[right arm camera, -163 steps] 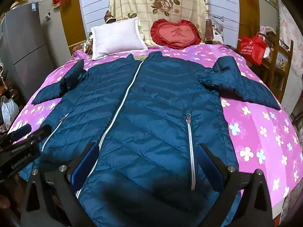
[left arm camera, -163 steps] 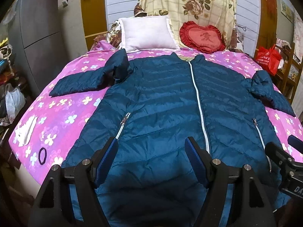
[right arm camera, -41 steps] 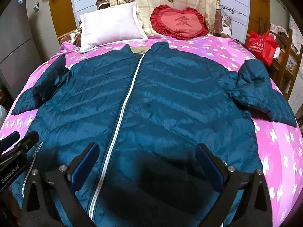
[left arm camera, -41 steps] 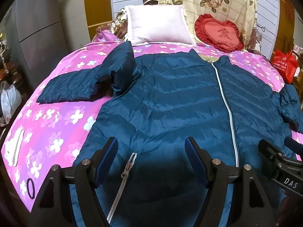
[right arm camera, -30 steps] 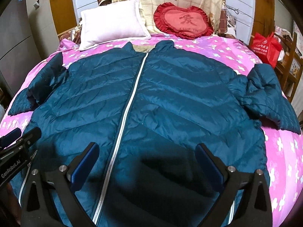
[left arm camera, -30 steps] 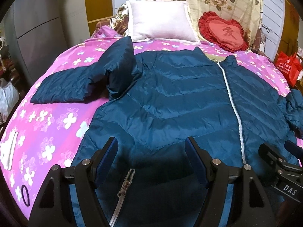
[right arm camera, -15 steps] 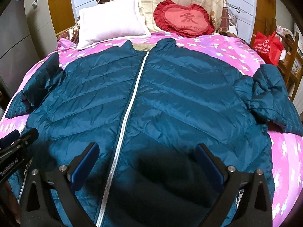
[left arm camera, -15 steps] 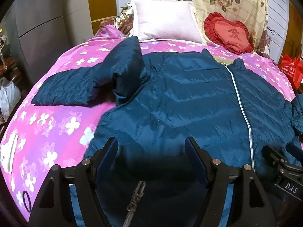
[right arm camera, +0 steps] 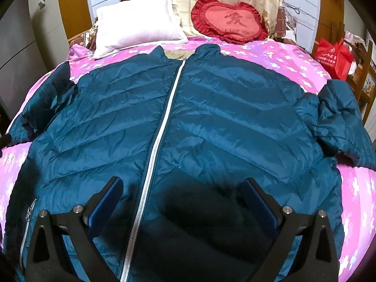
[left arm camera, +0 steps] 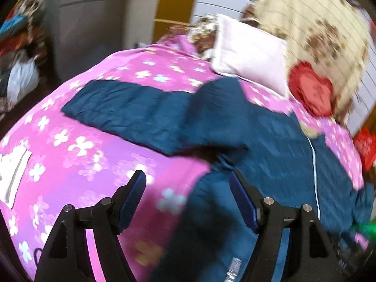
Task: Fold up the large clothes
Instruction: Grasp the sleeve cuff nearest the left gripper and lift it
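Half a second back, the left wrist view looked squarely over the jacket's lower front; now it is blurred and tilted, and the left gripper hangs over the jacket's side edge, one blue pad above the pink flowered bedspread, the other above dark fabric. Its jaws stand apart with nothing between them. The left sleeve, earlier off to the side of that view, now fills its middle, lying flat on the bedspread and reaching toward the bed's left edge. The right wrist view has hardly changed: the right gripper hangs over the lower front, jaws spread wide and empty, just right of the silver zipper.

The dark teal quilted jacket lies face up, zipped, in the middle of the bed. Its long axis runs from the foot edge to the head, collar toward the white pillow and the red heart cushion. The right sleeve is bunched toward the bed's right edge. A red bag stands beyond the bed's right side; its contents cannot be seen.
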Available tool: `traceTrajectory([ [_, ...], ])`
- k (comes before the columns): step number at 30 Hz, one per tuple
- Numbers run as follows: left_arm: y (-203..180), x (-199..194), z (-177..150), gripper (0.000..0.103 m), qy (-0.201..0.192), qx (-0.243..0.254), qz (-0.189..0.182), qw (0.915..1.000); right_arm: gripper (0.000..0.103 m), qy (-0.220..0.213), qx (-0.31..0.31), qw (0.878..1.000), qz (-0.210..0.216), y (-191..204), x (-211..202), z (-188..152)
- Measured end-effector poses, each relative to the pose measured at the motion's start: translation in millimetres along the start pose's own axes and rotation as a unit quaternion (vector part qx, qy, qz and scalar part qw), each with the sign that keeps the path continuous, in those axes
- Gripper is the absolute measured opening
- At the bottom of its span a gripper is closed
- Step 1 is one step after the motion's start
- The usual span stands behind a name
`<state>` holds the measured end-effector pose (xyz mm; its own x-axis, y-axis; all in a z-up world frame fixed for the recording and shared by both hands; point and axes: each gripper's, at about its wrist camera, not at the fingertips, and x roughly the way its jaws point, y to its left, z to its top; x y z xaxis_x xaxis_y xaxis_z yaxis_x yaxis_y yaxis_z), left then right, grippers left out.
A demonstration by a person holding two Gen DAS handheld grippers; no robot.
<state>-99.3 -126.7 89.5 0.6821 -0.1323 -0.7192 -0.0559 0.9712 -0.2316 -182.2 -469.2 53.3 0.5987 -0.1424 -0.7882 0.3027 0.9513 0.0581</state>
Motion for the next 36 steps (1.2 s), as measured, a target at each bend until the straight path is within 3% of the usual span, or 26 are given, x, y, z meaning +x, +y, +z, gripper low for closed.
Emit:
traceTrajectory([
  [5, 55, 17, 31, 0.047, -0.010, -0.059, 0.041, 0.9974, 0.103, 0.001, -0.002, 1.000, 0.007, 0, -2, -1],
  [11, 122, 52, 71, 0.047, -0.023, -0.111, 0.104, 0.9881, 0.103, -0.009, -0.007, 1.000, 0.016, 3, -9, -1],
  [15, 159, 76, 90, 0.047, -0.016, -0.165, 0.114, 0.9796, 0.103, -0.006, -0.029, 1.000, 0.006, 9, -6, 2],
  [24, 189, 115, 105, 0.047, -0.009, -0.207, 0.170, 0.9634, 0.103, -0.006, -0.028, 0.999, 0.023, 12, -7, 1],
  [28, 195, 134, 103, 0.047, 0.010, -0.220, 0.176, 0.9595, 0.103, -0.014, -0.038, 0.999, 0.032, 19, -11, 2],
  [31, 194, 137, 104, 0.047, -0.008, -0.215, 0.173, 0.9611, 0.103, -0.011, -0.049, 0.998, 0.032, 24, -10, 2],
  [33, 193, 139, 103, 0.032, -0.020, -0.205, 0.158, 0.9658, 0.103, -0.009, -0.055, 0.998, 0.029, 27, -8, 1],
  [35, 194, 140, 103, 0.004, -0.019, -0.200, 0.141, 0.9695, 0.103, -0.007, -0.057, 0.998, 0.027, 28, -7, 0],
  [36, 195, 139, 104, 0.000, -0.014, -0.202, 0.121, 0.9718, 0.103, -0.005, -0.058, 0.998, 0.026, 29, -6, 0],
])
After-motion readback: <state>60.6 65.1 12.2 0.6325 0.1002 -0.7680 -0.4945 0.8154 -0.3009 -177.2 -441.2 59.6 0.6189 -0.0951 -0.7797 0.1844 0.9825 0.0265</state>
